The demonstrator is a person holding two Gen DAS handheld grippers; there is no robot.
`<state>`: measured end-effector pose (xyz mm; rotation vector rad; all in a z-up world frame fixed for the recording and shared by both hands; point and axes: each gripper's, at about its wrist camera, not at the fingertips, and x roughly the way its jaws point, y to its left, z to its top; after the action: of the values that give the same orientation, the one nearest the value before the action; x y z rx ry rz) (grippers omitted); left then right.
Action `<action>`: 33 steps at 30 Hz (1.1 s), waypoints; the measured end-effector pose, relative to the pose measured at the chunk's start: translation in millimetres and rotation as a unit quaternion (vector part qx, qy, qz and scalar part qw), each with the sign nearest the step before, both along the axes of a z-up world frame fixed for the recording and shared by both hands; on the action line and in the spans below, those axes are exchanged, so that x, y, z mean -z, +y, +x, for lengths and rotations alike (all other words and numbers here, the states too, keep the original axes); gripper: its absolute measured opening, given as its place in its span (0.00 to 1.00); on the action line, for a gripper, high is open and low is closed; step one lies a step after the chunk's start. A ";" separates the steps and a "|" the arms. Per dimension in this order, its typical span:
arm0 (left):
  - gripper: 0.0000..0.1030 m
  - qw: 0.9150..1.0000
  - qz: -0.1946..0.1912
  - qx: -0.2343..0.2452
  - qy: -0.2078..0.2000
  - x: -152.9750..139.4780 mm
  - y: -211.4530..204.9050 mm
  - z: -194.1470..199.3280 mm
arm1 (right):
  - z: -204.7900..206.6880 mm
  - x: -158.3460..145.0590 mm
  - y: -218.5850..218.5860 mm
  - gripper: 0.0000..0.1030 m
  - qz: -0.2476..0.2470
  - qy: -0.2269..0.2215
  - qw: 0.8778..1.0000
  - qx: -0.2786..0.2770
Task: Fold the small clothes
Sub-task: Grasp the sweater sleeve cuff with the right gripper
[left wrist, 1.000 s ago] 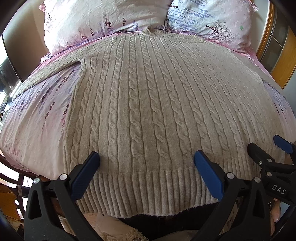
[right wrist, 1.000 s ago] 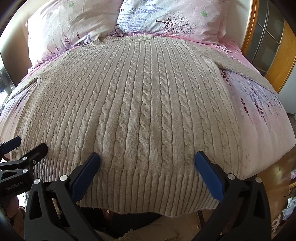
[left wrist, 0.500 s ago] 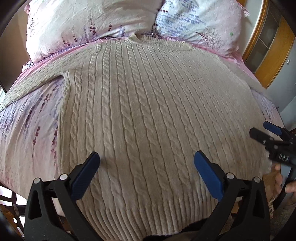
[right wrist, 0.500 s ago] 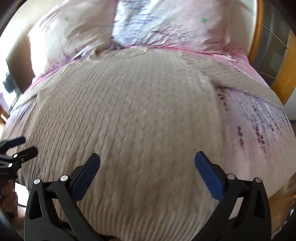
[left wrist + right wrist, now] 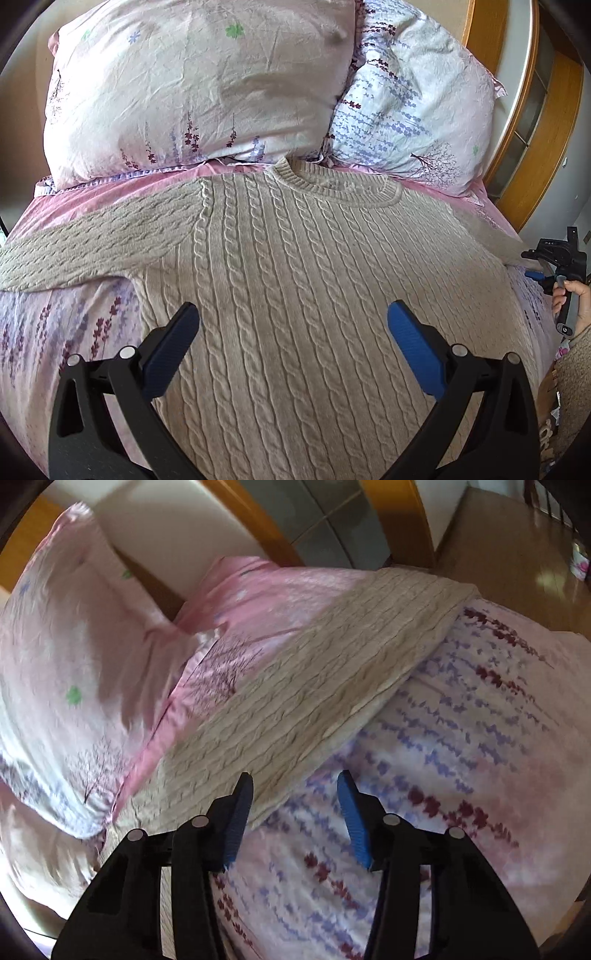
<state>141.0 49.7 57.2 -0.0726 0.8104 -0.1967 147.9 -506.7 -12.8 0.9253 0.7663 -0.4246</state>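
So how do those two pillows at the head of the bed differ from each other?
The large pink crinkled pillow is mostly plain, with a few sprigs and small clover marks; the paler white-blue pillow is covered in rows of lavender print. The pink one lies to the left and overlaps the paler one's edge. It also shows more of its face. Both lean against the headboard above the beige cable-knit sweater's collar.

Left hand-held gripper spread over flat sweater; contact unclear.
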 end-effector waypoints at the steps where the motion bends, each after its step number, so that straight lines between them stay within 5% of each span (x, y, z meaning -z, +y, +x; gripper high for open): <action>1: 0.98 1.000 0.005 0.000 0.001 0.1 1.0 6.0 | -1.3 0.7 -6.5 0.45 0.001 -0.001 1.000 0.014; 9: 0.98 1.000 -0.005 -0.007 0.004 4.7 12.1 37.2 | -11.2 10.7 -45.3 0.17 0.028 -0.030 0.996 0.084; 13: 0.98 1.000 -0.018 -0.002 0.000 7.5 17.6 43.3 | 1.0 4.2 -36.4 0.09 -0.030 -0.023 0.997 0.072; 16: 0.98 1.000 -0.030 -0.001 -0.004 7.2 22.6 45.5 | 2.5 -22.7 -18.8 0.08 -0.074 -0.069 0.994 0.052; 21: 0.98 0.999 -0.048 -0.007 -0.012 5.1 30.8 47.6 | 7.9 -89.3 60.1 0.08 -0.143 -0.168 0.972 -0.075; 25: 0.98 0.997 -0.072 -0.017 -0.014 4.1 36.9 46.9 | 25.7 -99.8 148.8 0.08 -0.142 -0.198 0.945 -0.218; 30: 0.98 0.997 -0.068 -0.018 -0.024 3.4 40.3 43.2 | 61.0 -44.5 244.4 0.08 -0.117 -0.112 0.915 -0.369; 33: 0.98 0.997 -0.066 -0.010 -0.037 1.5 41.9 37.7 | 70.7 -21.4 254.8 0.13 -0.091 -0.067 0.916 -0.385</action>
<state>178.7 91.5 55.6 -0.1969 0.7227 -0.2321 218.6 -251.9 8.6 0.4131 0.8818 0.2591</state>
